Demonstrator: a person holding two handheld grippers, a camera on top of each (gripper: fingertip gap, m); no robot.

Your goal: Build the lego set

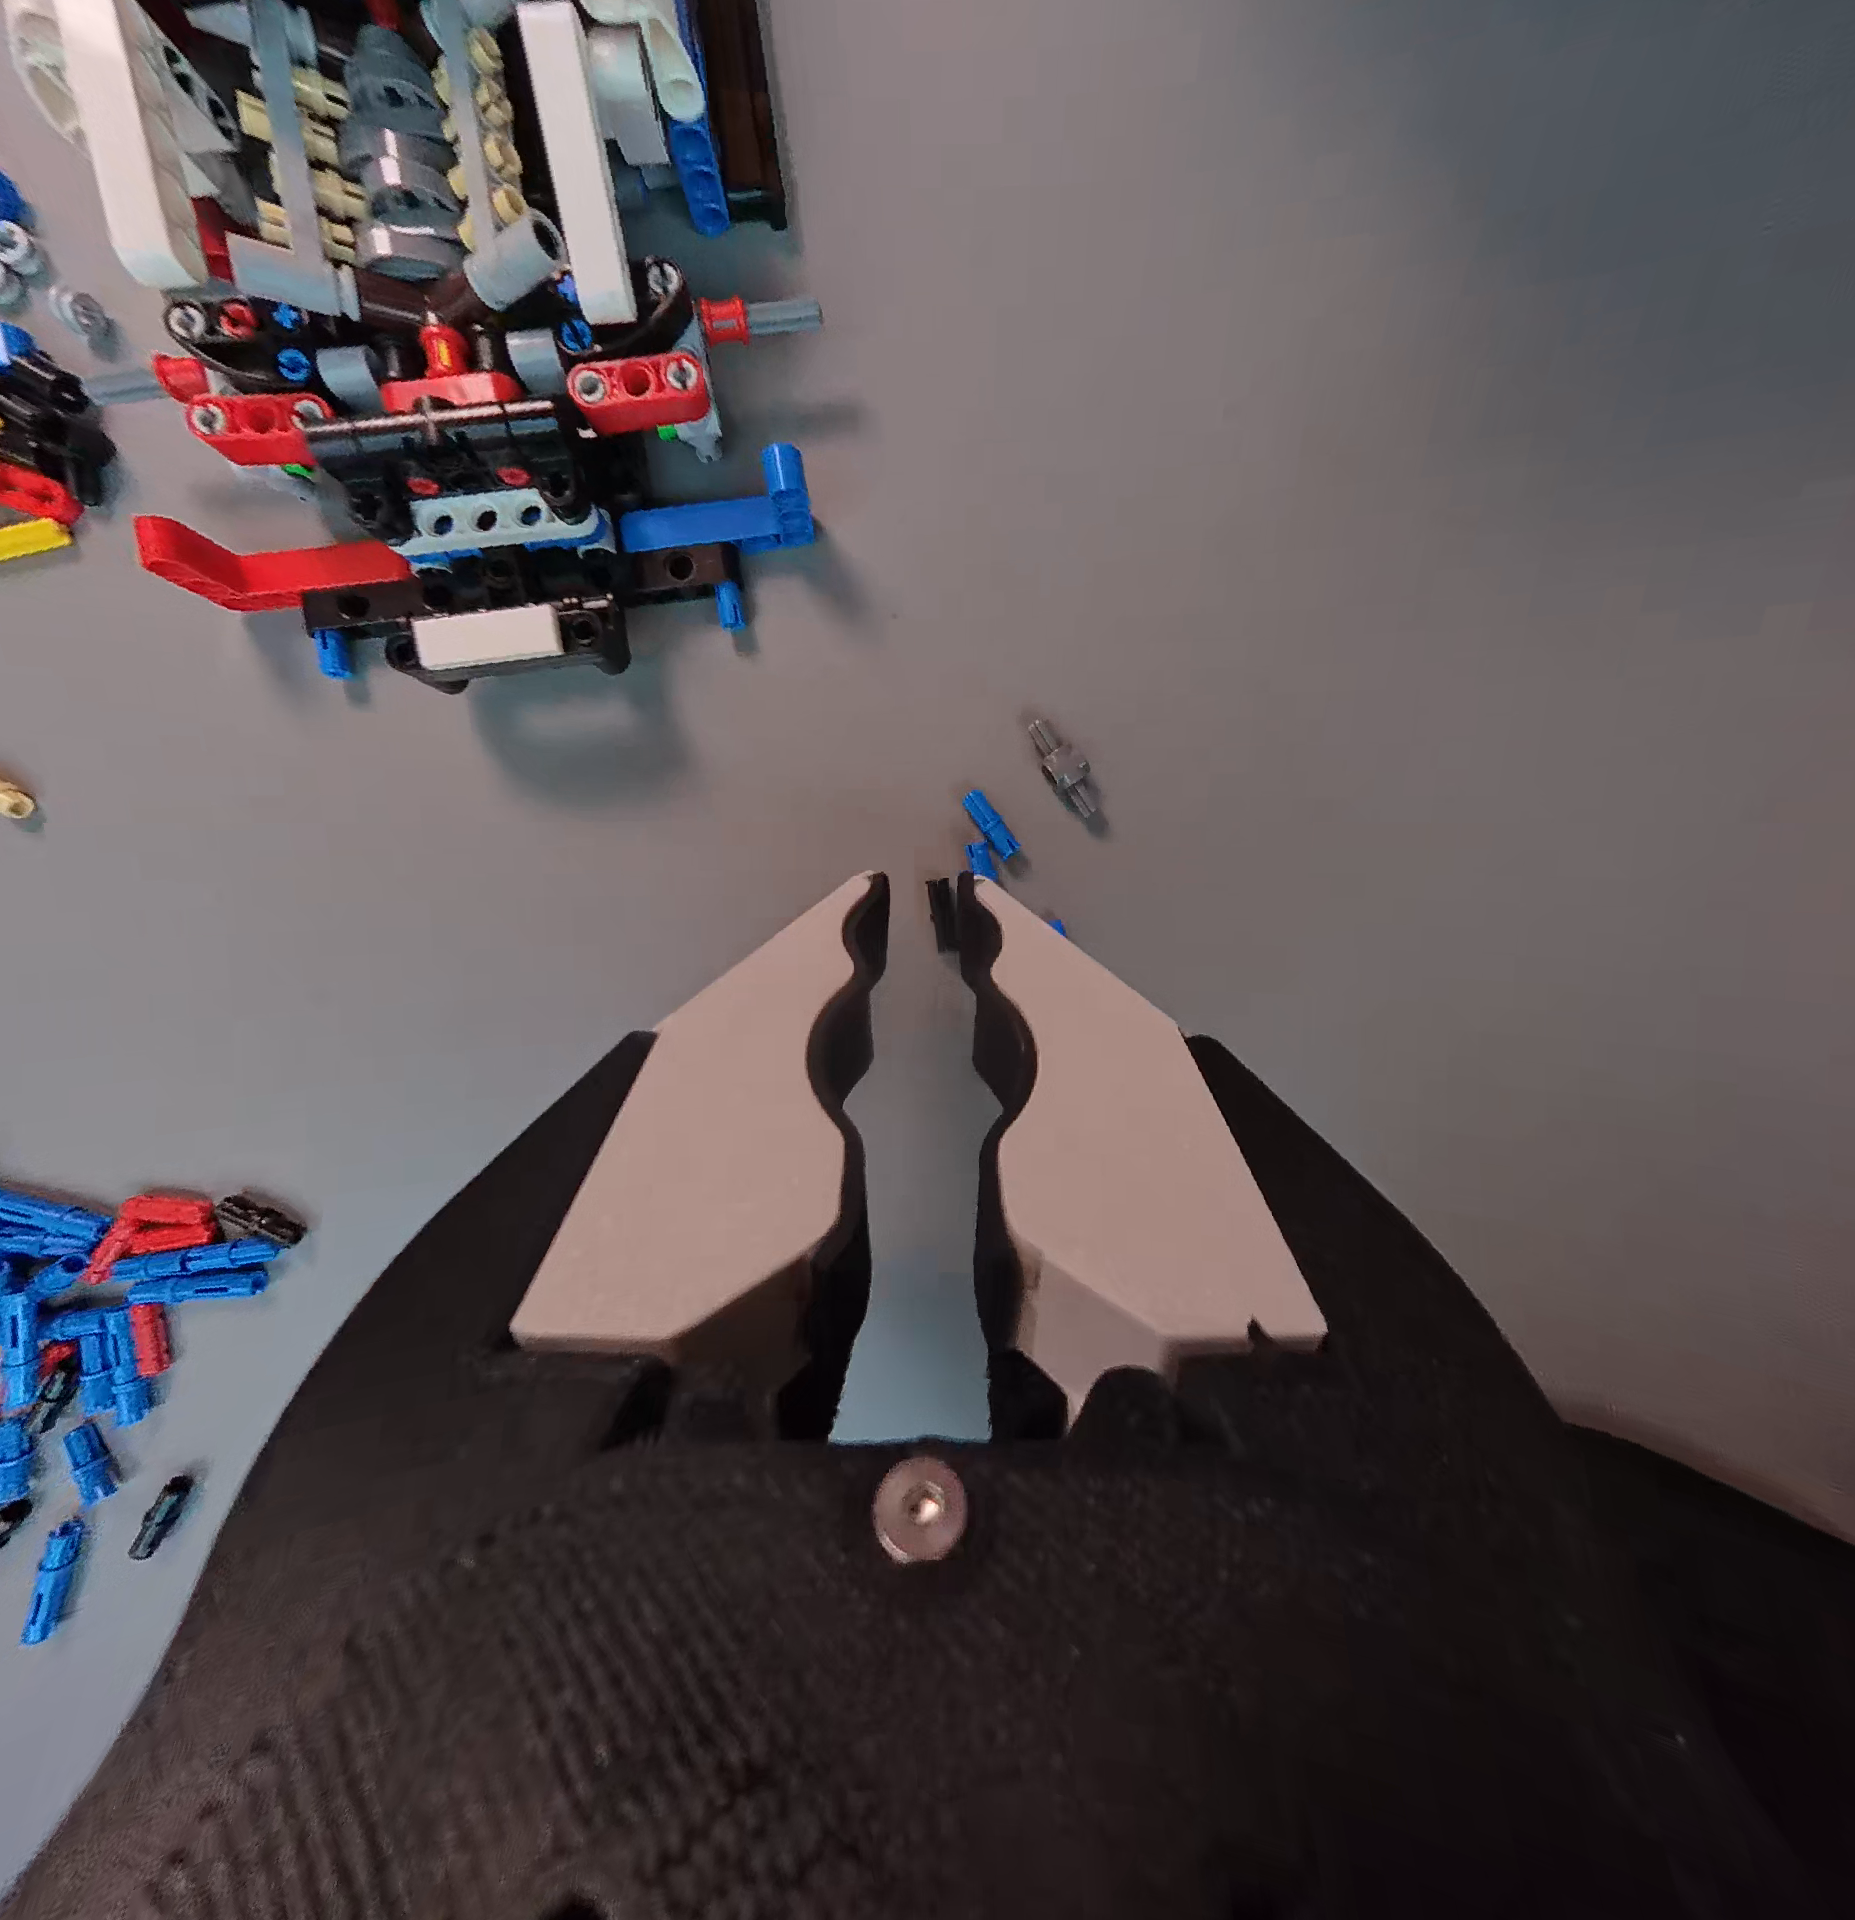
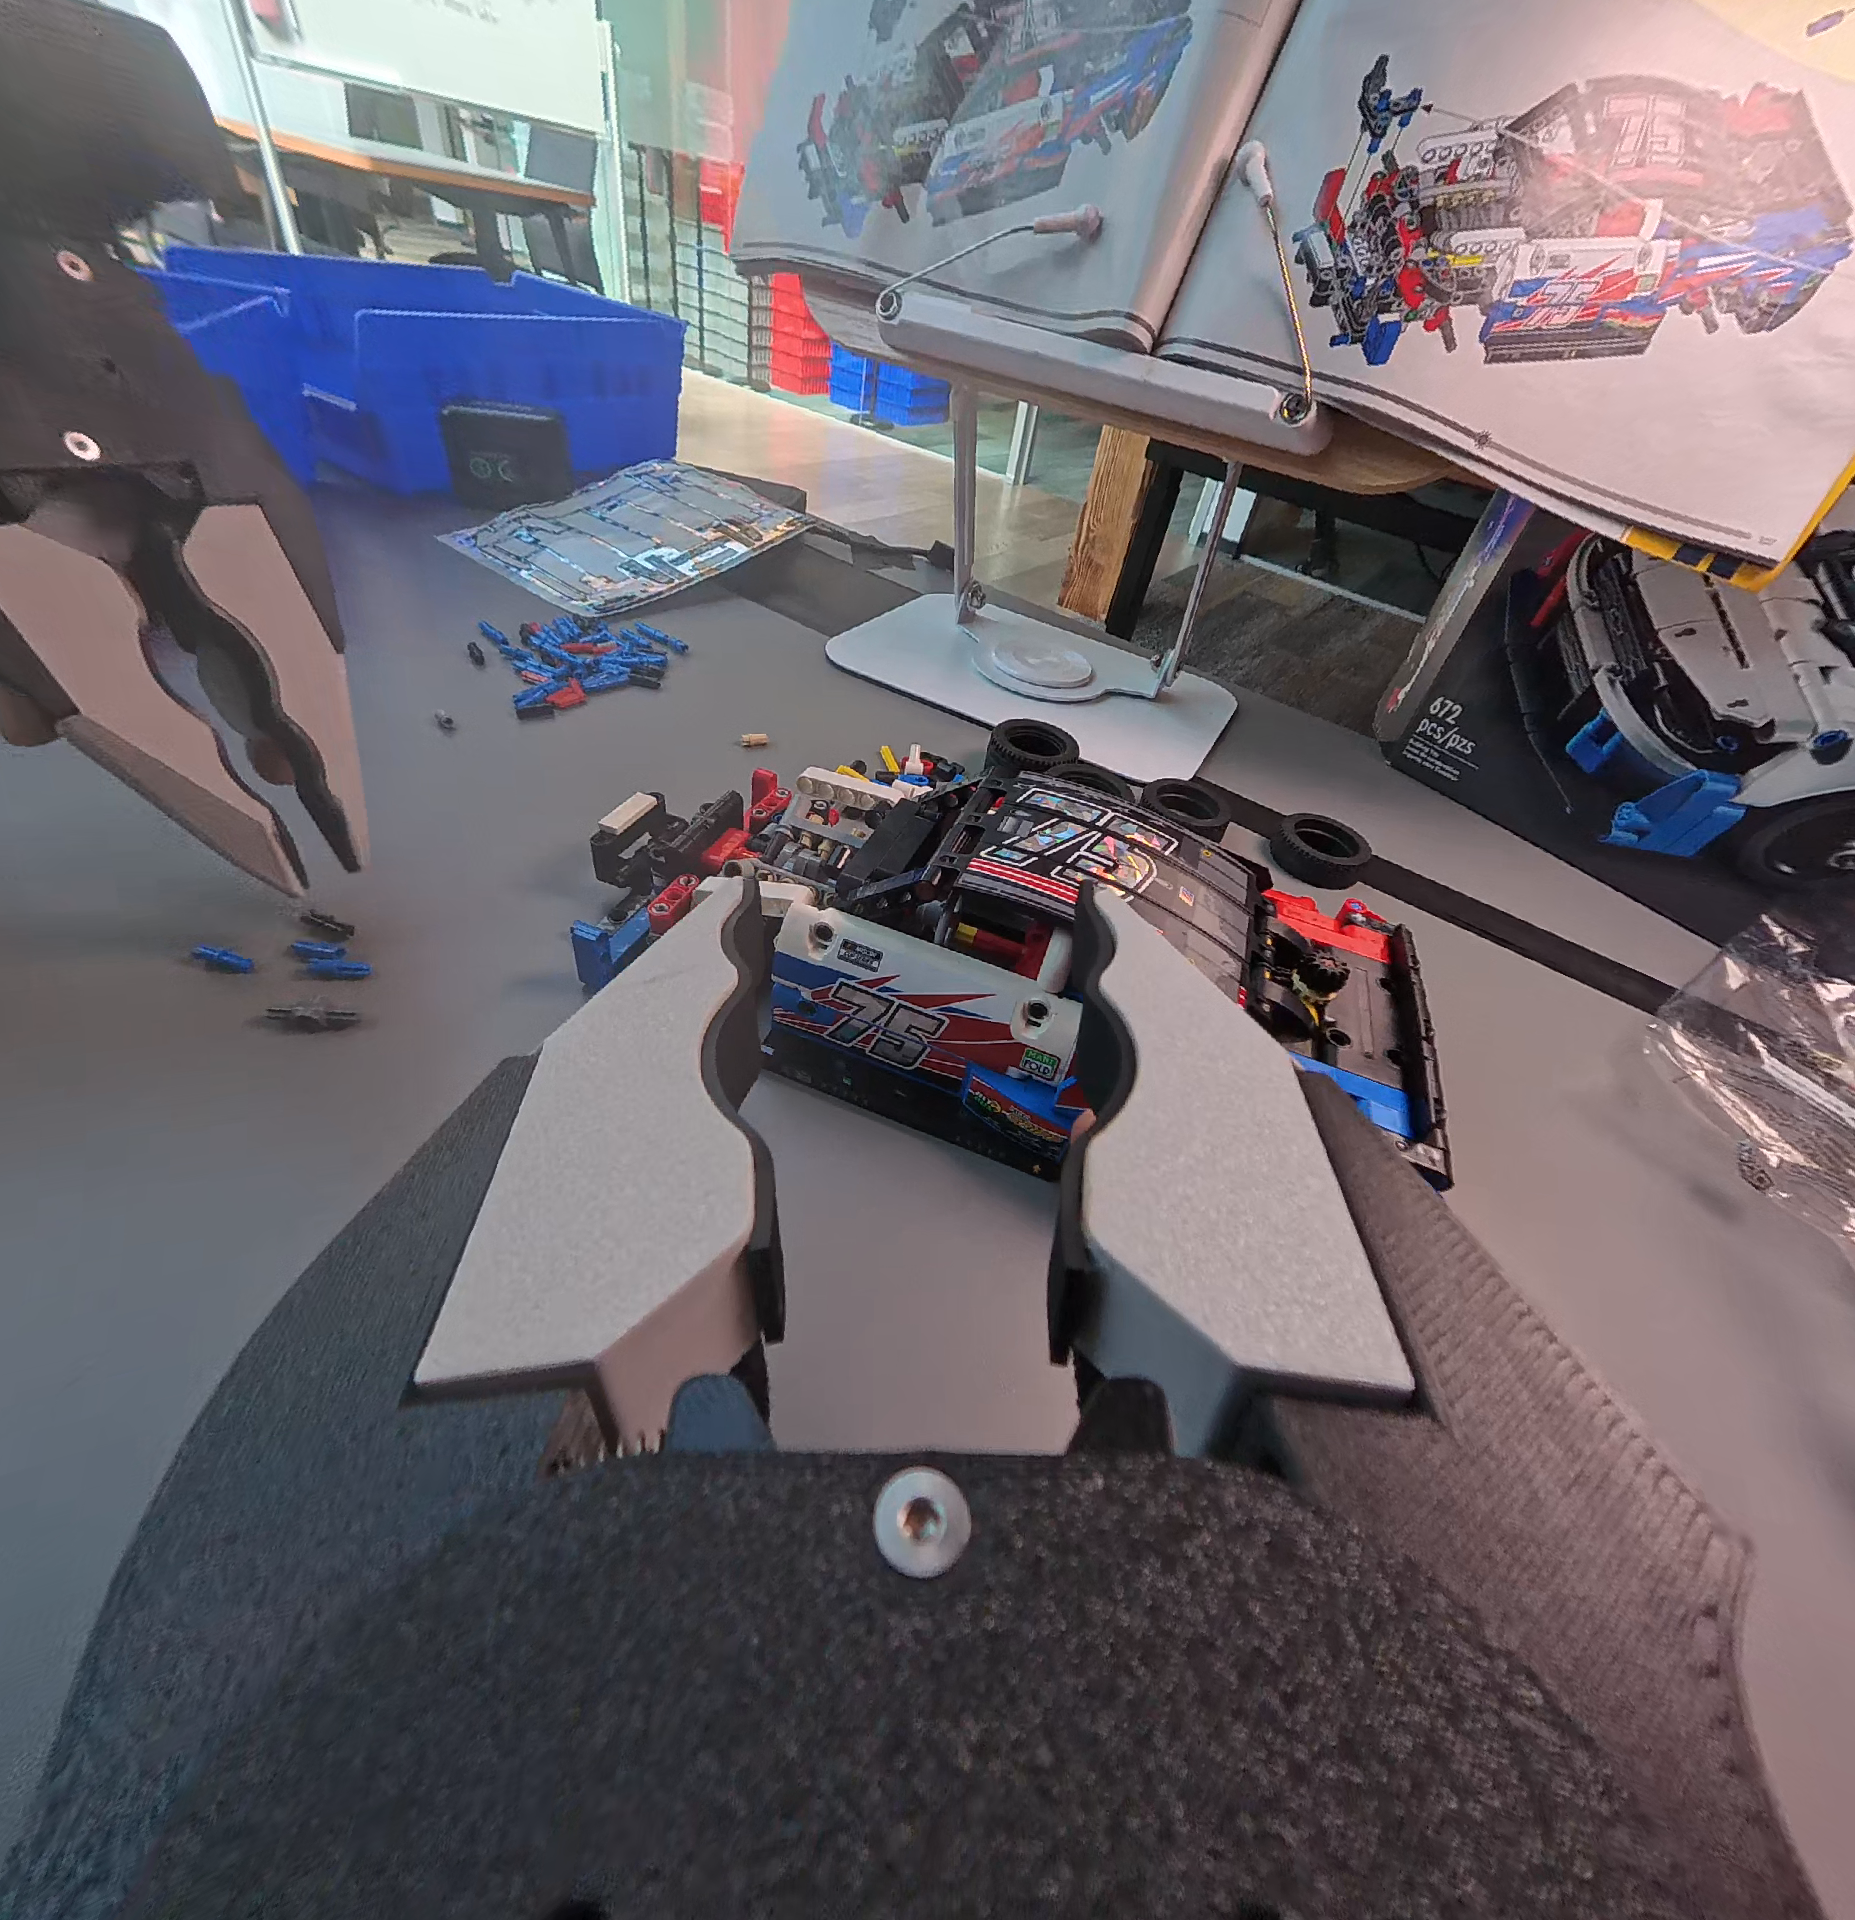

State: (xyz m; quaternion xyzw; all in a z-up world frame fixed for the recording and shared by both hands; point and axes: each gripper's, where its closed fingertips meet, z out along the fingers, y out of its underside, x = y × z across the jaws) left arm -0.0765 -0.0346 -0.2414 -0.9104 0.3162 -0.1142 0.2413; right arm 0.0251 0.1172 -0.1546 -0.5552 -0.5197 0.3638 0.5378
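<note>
Lego car (image 2: 1006,966), partly built, sits mid-bench with its numbered side panel between the spread fingers of my right gripper (image 2: 912,935), which grips nothing. Its open front end faces my left gripper (image 1: 923,904). That gripper's fingers are slightly parted over a black pin (image 1: 939,914) lying on the grey bench (image 1: 1422,520), beside a few blue pins (image 1: 990,826) and a dark grey axle pin (image 1: 1060,769); whether they touch it I cannot tell. I judge I am fetching a connector: next I must close squarely on that small pin and lift it without letting it roll.
</note>
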